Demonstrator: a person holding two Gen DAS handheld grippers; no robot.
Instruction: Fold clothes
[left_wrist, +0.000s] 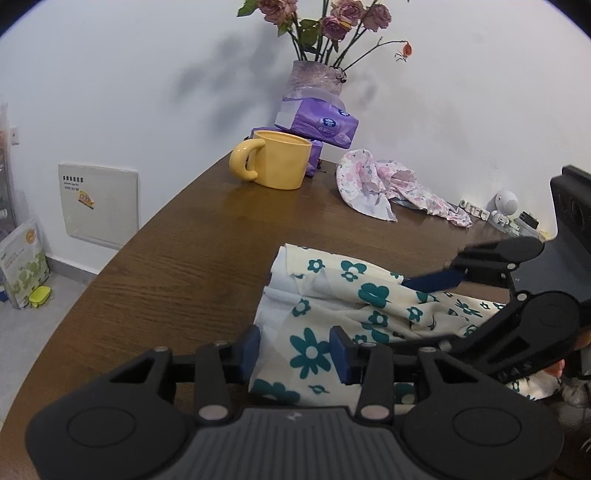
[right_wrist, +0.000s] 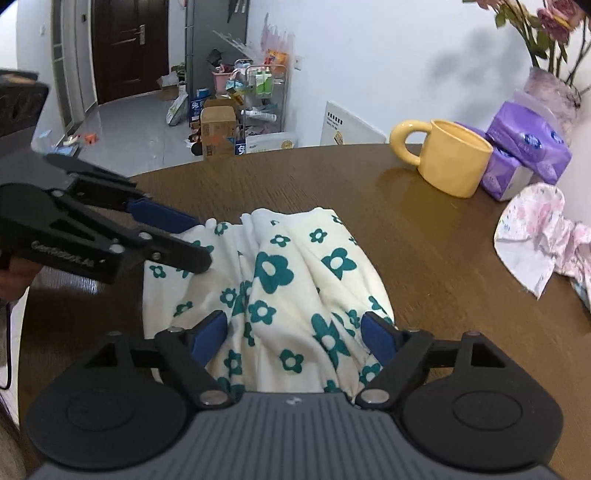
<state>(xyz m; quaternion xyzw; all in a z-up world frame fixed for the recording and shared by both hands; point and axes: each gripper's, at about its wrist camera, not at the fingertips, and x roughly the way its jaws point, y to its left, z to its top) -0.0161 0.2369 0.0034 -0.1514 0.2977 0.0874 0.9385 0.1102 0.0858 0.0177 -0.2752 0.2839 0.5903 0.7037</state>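
A cream garment with teal flowers lies bunched on the brown wooden table. In the left wrist view my left gripper has its blue pads on either side of the garment's near corner, and the fabric fills the gap. My right gripper reaches in from the right, with a gathered ridge of cloth between its fingers. In the right wrist view my right gripper stands wide, its pads against pleated cloth. There my left gripper sits at the garment's far left edge.
A yellow mug, purple tissue packs and a vase of flowers stand at the back by the wall. A pink floral garment lies crumpled near them. The table's curved edge runs along the left.
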